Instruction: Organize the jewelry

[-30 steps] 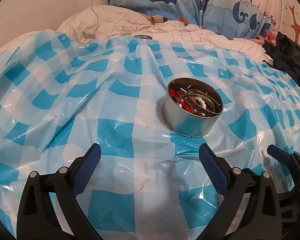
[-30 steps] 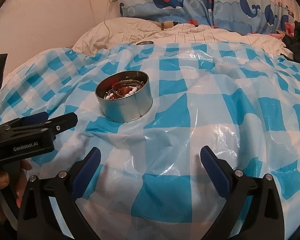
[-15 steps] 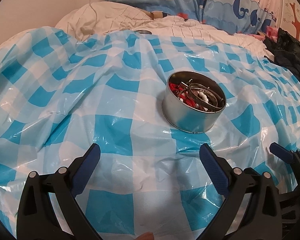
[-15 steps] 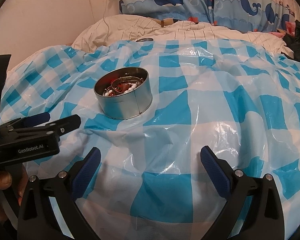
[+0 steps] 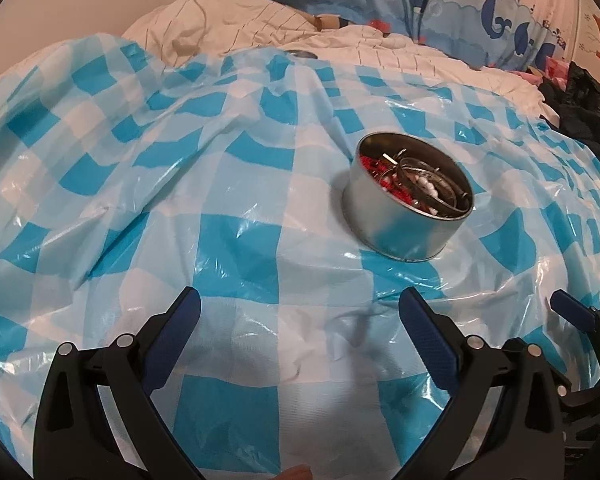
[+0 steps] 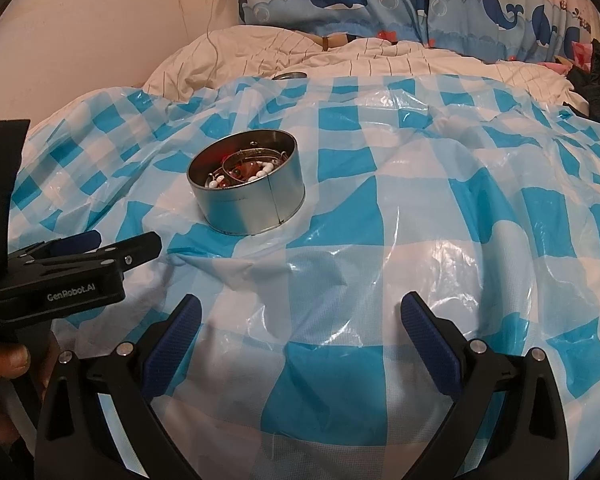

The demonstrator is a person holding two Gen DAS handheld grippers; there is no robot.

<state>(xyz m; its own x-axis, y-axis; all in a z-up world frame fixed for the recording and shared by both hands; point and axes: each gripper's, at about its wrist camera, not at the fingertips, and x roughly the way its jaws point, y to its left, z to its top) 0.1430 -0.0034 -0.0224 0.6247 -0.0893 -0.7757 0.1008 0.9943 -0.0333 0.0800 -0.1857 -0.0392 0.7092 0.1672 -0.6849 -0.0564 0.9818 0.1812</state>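
Note:
A round silver tin (image 5: pixel 400 228) (image 6: pixel 252 204) sits on the blue-and-white checked plastic sheet. Inside it lie red beads, white beads and thin metal bangles (image 5: pixel 424 188) (image 6: pixel 244 170). My left gripper (image 5: pixel 300 320) is open and empty, with the tin ahead of it and to its right. My right gripper (image 6: pixel 300 320) is also open and empty, and the tin lies ahead to its left. The left gripper's body (image 6: pixel 80 268) shows at the left of the right wrist view, held by a hand (image 6: pixel 4 360). The right gripper's blue fingertip (image 5: pixel 572 312) shows at the right edge of the left wrist view.
The checked sheet (image 5: pixel 180 200) covers a soft, wrinkled bed. A cream quilt (image 6: pixel 340 60) and whale-print pillows (image 6: pixel 380 4) lie behind it. A small metal lid (image 6: pixel 288 77) rests at the sheet's far edge. Dark clothing (image 5: pixel 580 112) is piled at the right. A cable (image 6: pixel 212 28) hangs down the wall.
Both cameras have moved slightly closer to the tin and shifted a little. The tin and its contents have not moved. Both grippers stay open.

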